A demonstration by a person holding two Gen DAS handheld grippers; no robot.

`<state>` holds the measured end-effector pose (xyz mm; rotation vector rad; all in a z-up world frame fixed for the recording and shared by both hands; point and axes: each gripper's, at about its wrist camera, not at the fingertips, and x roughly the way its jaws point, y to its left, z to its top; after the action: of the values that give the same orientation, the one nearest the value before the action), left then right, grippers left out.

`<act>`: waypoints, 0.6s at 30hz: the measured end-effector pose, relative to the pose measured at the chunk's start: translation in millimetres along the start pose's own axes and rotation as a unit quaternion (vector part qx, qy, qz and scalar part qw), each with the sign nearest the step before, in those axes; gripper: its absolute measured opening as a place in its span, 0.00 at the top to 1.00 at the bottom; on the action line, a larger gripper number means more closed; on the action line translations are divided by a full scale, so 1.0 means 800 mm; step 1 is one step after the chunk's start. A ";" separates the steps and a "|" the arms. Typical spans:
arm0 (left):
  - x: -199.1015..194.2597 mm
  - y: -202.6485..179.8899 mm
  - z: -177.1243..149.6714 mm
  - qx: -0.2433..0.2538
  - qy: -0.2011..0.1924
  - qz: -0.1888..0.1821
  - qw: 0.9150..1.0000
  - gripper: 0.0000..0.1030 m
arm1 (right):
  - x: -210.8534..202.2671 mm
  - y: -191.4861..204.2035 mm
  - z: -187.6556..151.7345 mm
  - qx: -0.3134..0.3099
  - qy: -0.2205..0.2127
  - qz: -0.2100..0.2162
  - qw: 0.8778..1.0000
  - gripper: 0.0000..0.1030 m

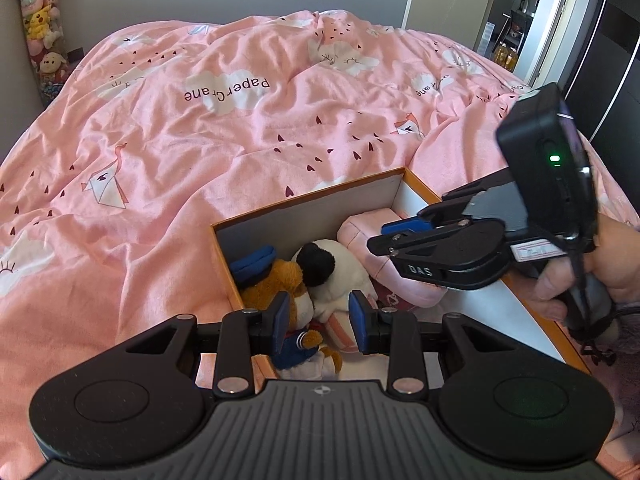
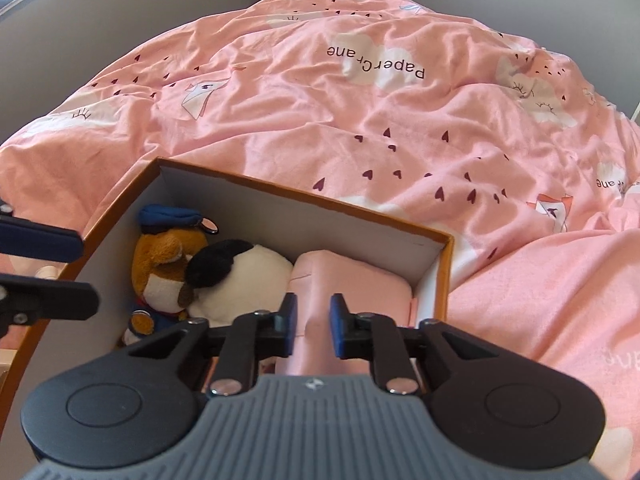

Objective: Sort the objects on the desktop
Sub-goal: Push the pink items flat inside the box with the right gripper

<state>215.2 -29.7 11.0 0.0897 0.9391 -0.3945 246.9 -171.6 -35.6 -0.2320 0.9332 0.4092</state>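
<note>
An orange-rimmed cardboard box point(image 1: 304, 200) point(image 2: 304, 200) lies on the bed. Inside are a brown plush dog with a blue cap point(image 1: 276, 280) point(image 2: 160, 256), a white plush with a black ear point(image 1: 336, 276) point(image 2: 244, 276) and a pink soft pouch point(image 1: 372, 240) point(image 2: 348, 280). My left gripper point(image 1: 319, 322) is open above the plush toys and holds nothing. My right gripper point(image 2: 313, 326) is open above the pink pouch, empty; it also shows in the left wrist view point(image 1: 390, 238). The left gripper's fingers point(image 2: 40, 240) show at the left edge of the right wrist view.
A pink printed duvet point(image 1: 240, 128) point(image 2: 360, 100) covers the bed all around the box. A tall clear tube of plush toys point(image 1: 40, 32) stands in the far left corner. A doorway point(image 1: 520, 20) and a dark cabinet are at the right.
</note>
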 end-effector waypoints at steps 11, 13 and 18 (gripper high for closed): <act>-0.018 0.019 -0.012 -0.020 -0.011 0.001 1.000 0.64 | 0.043 0.021 0.001 -0.044 0.055 -0.056 0.996 0.92; -0.019 0.020 -0.013 -0.022 -0.012 0.000 1.000 0.64 | 0.049 0.021 0.001 -0.040 0.062 -0.056 0.996 0.92; -0.022 0.024 -0.015 -0.023 -0.014 0.002 1.000 0.64 | 0.068 0.017 -0.004 -0.020 0.074 -0.047 0.996 0.92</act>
<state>203.7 -3.6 15.9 0.0432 0.9201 -0.3699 267.2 -147.4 -81.6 -0.3456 1.0556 0.3274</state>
